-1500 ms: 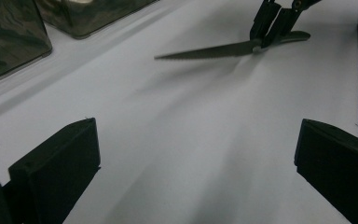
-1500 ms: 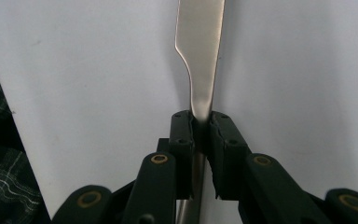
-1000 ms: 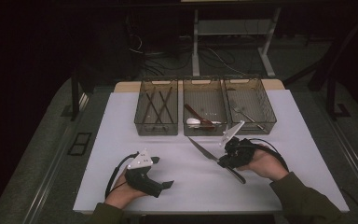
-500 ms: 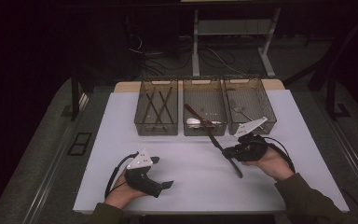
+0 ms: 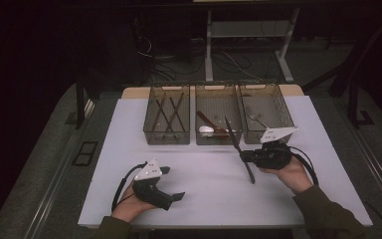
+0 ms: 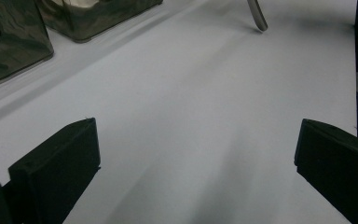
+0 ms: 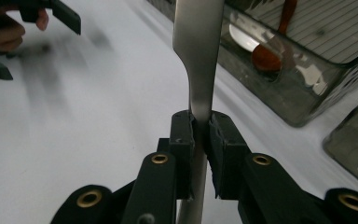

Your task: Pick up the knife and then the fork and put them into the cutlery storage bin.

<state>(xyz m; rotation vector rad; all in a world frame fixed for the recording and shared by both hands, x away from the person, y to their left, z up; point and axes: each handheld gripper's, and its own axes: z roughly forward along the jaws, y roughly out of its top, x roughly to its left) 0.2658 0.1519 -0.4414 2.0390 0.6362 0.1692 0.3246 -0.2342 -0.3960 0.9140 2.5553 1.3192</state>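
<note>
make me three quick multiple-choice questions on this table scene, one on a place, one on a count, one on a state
1. Where does the left hand-held gripper sit?
A. inside a bin
B. low over the white table top, near the front edge
C. on the floor

2. How many clear plastic bins stand in a row at the back of the table?
A. two
B. three
C. five

3. What is the state of the right hand-held gripper?
A. shut on the long flat silver metal utensil
B. open with nothing between its jaws
C. shut on a wooden spoon

Answers:
1 B, the high view shows it low over the white table top, on the person's side.
2 B, the left bin, middle bin and right bin stand side by side.
3 A, the right gripper view shows its pads pressing the silver utensil.
</note>
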